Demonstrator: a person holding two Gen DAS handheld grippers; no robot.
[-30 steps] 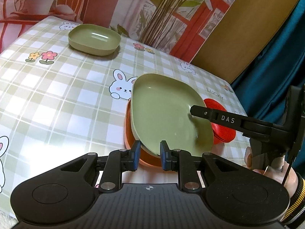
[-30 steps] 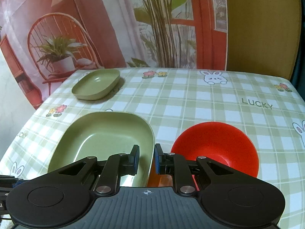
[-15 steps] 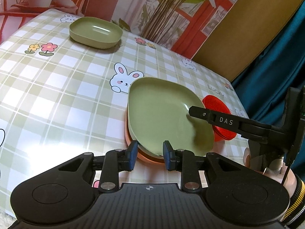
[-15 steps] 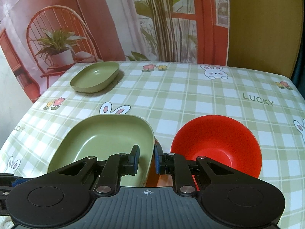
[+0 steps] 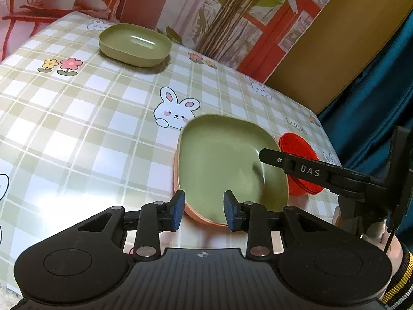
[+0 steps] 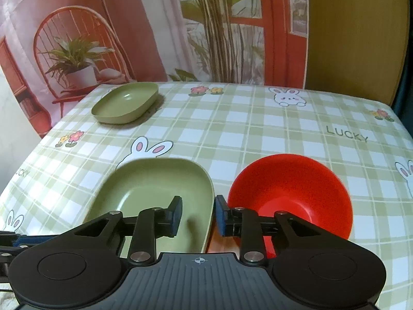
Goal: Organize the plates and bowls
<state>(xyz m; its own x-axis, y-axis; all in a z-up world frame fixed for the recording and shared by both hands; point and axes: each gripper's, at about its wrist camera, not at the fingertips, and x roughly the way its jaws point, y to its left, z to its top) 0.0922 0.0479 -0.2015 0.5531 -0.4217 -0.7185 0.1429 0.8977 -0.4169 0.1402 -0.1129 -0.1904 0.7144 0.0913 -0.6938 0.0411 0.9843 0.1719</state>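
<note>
**Green plate nested on a pink one, both tongs letting go**

Centrally, near the front edge of the table, a shallow olive-green plastic plate with rounded corners (image 5: pixel 227 165) lay nested on a pale pink plate of the same shape (image 5: pixel 180 201), of which only a thin rim showed along the left and near sides. Just beside it on the right stood a round glossy red plastic bowl (image 6: pixel 291 191), upright, its rim close to the green plate's edge; whether the two touched could not be told. A second olive-green dish, smaller and deeper (image 5: pixel 135 45), sat well apart at the far left corner.

The left tongs (image 5: pixel 204 213) straddled the near rim of the stacked plates, their jaws opening, the blue pads clear of the rim on both sides. The right tongs (image 6: pixel 197 213) straddled the green plate's right rim, jaws likewise opening, the rim between them and no longer pinched.

Everything rested on a table covered in a green-and-white checked cloth (image 6: pixel 258 134) printed with rabbits, flowers and the word LUCKY. Behind it hung a printed backdrop of a plant and a chair (image 6: pixel 103 38).
</note>
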